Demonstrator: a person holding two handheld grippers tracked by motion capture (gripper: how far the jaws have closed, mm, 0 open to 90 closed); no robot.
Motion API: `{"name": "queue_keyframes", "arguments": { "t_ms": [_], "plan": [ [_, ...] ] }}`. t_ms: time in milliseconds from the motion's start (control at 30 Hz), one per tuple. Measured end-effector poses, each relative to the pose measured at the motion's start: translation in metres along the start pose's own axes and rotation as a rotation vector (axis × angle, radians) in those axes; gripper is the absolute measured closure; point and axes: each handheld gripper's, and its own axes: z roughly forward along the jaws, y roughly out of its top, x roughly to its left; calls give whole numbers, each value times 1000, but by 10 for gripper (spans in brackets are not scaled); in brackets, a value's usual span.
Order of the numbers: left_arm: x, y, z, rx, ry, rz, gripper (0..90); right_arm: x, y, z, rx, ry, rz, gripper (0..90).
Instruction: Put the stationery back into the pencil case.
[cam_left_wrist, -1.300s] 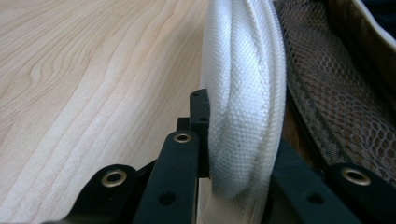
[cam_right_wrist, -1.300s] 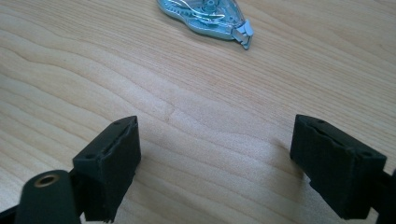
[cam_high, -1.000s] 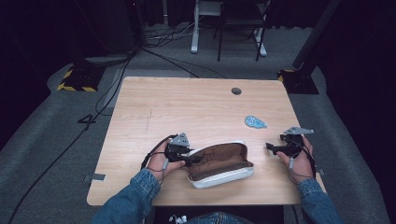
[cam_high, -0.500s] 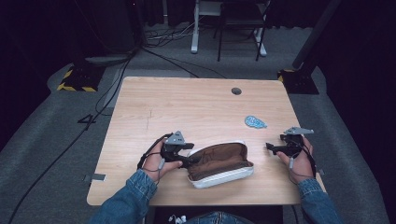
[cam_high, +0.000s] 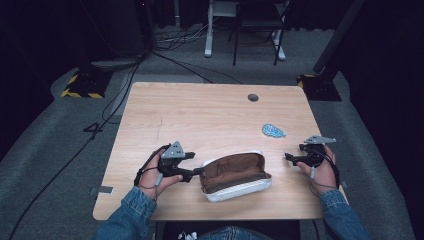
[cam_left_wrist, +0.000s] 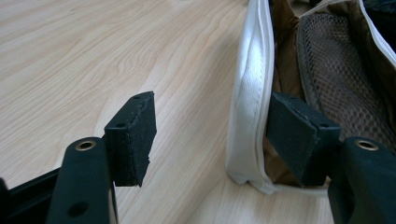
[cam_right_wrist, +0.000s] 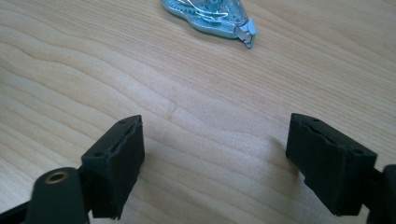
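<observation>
Open white fabric pouch with brown lining (cam_high: 235, 176), on light wooden counter (cam_high: 210, 115).
You are opening your left tool (cam_high: 196, 168) astride its rim, unclamped; right tool (cam_high: 288, 158) is narrowing, gaping, empty.

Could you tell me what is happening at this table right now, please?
A person works an open brown-lined white pouch with two hand-held grippers. The left gripper straddles the pouch's white rim, its jaws having just been opening and no longer pinching it. The right gripper rests open on the table, just short of a blue correction-tape dispenser.
</observation>
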Motion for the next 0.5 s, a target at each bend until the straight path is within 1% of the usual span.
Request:
{"name": "queue_keyframes", "arguments": {
  "t_ms": [67, 100, 133, 167, 200, 333, 367, 467, 500],
  "plan": [
    [0, -1, -2, -3, 4, -7, 333, 1, 2, -2, 23, -6, 12, 220],
    [0, -5, -7, 4, 17, -8, 333, 1, 4, -2, 31, 3, 16, 243],
    [1, -7, -10, 6, 23, -11, 333, 1, 4, -2, 26, 14, 9, 248],
    [1, -7, -10, 6, 23, -11, 333, 1, 4, -2, 26, 14, 9, 248],
    [2, -9, -12, 7, 35, -17, 333, 1, 5, -2, 27, 19, 3, 239],
    [6, -16, -21, 13, 66, -30, 332, 1, 11, -2, 22, 19, -13, 227],
    [7, -17, -23, 21, 78, -29, 331, 1, 13, -3, 24, 21, -15, 225],
    [8, -23, -27, 35, 97, -51, 327, 1, 19, -4, 25, 29, -30, 222],
    [8, -23, -27, 35, 97, -51, 327, 1, 19, -4, 25, 29, -30, 222]
  ]
}}
